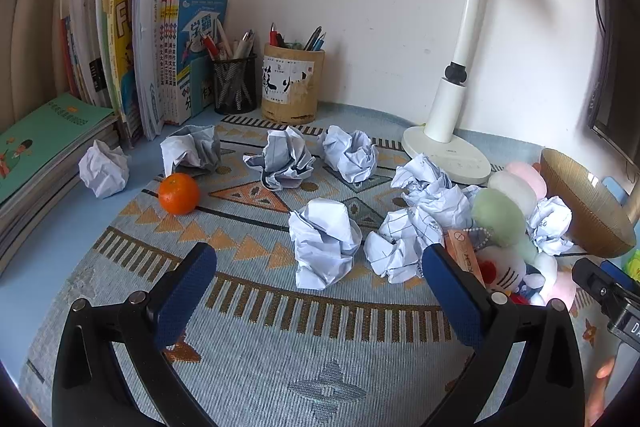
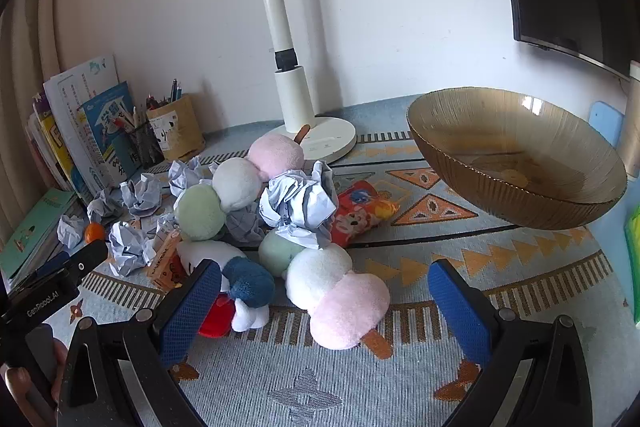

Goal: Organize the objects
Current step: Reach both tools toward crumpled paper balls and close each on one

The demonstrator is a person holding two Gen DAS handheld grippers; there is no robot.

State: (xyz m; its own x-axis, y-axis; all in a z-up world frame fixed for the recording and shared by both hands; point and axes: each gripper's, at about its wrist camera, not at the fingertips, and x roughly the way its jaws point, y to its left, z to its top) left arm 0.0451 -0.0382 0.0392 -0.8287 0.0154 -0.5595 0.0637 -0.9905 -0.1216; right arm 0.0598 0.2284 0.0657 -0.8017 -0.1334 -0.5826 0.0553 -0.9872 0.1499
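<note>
Hardly begun, by the look of it. Found the ribbed amber glass bowl (image 2: 520, 163) empty at the right of the tabletop (image 1: 60, 223), and nothing sorted yet. Left to gather: crumpled balls of lined white paper (image 1: 324, 243) strewn across the patterned woven mat (image 1: 280, 347), a small orange mandarin (image 1: 179, 193) left of them, and a heap of pastel plush dango skewers (image 2: 336, 291) with a red snack packet (image 2: 360, 211) beside the bowl.

Kept the left gripper (image 1: 320, 287) and right gripper (image 2: 324, 303) above the mat, fingers spread wide, gripping nothing.

Crowded at the back: upright books (image 1: 132, 47), two pen holders (image 1: 292, 83), a white desk lamp (image 1: 452, 115) with its base touching the paper.
</note>
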